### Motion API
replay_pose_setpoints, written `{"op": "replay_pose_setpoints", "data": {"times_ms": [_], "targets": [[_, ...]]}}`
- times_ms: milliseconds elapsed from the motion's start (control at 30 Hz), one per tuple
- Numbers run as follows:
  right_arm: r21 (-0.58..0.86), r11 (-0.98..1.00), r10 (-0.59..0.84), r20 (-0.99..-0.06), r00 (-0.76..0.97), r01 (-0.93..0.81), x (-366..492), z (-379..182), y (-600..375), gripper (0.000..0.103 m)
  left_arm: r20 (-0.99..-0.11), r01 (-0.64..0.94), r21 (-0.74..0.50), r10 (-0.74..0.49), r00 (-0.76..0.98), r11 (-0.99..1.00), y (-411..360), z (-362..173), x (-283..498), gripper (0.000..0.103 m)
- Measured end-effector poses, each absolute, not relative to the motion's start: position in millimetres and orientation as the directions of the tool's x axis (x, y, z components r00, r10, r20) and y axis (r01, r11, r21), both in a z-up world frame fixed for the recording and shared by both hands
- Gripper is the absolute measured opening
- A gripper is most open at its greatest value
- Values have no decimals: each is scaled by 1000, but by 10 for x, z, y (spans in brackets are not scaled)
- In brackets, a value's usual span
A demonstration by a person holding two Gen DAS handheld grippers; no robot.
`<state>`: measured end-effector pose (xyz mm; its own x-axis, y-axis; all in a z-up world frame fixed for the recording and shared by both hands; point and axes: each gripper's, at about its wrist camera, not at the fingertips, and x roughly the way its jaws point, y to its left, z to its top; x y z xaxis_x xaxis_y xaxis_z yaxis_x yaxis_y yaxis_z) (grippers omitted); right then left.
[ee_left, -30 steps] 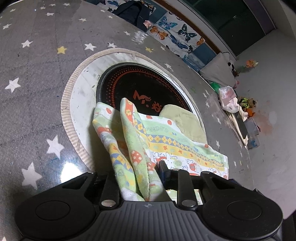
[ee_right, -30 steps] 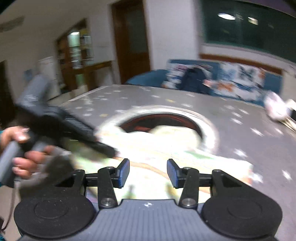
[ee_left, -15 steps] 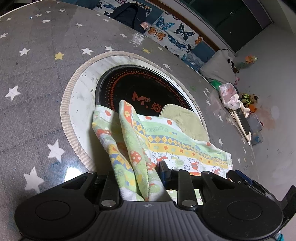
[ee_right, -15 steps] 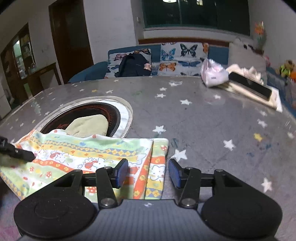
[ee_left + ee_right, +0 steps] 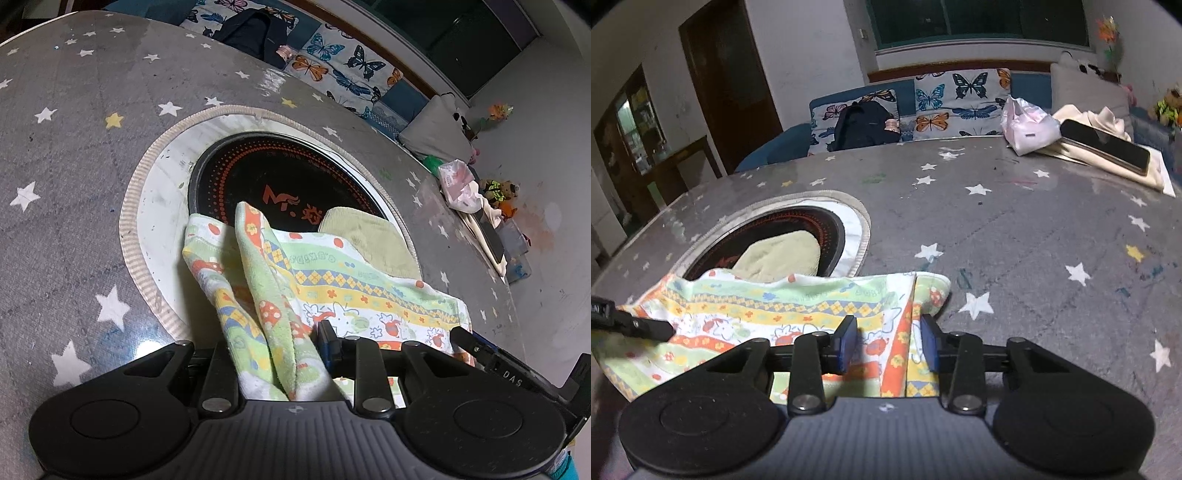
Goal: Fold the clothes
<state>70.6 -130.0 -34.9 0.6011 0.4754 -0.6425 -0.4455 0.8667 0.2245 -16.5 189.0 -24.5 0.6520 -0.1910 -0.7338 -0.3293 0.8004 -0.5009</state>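
The patterned cloth [image 5: 783, 314] lies on the star-printed bench [image 5: 1015, 236], one end draped over the rim of the round black hob [image 5: 280, 184] set into it, where a plain green cloth [image 5: 783, 254] also rests. The left tongs [image 5: 280, 354] are clenched on a bunched corner of the patterned cloth, which rises in a peaked fold between the pads, and that grip has not shifted over the last second. The change is on the other side: a second ago the right tongs [image 5: 888, 341] were sweeping across in a blur, and now they sit low at the cloth's opposite end, straddling the orange-bordered corner. Their jaws have just been closing, with the cloth's edge between them, but a gap shows on either side of the fabric, so they have not yet clamped. In my judgement this sets up a 2-corner hold: once the right side bites, the cloth can be lifted and doubled over. The risk is pinching only 1 layer at that folded edge.
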Motion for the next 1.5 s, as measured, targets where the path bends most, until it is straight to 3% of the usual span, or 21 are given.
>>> {"op": "replay_pose_setpoints", "data": {"times_ms": [200,333,667,1100,1500], "targets": [[247,871,476,-636,607,-425,734,-380,-1298,39,-736,-322,-485,-181,652,813,1872,-239,-153,27],[262,850,508,-638,579,-457,674,-377,-1253,12,-740,-314,-464,-168,651,829,1845,-220,-150,27],[255,836,539,-549,639,-486,396,12,-1367,9,-713,-220,-433,-184,676,874,1674,67,-124,17],[138,869,484,-433,760,-475,126,760,-1806,9,-654,-33,-391,-252,713,920,1024,582,115,17],[59,924,371,-388,844,-379,61,1068,-2360,9,-632,118,-315,-300,715,942,251,868,437,17]]}}
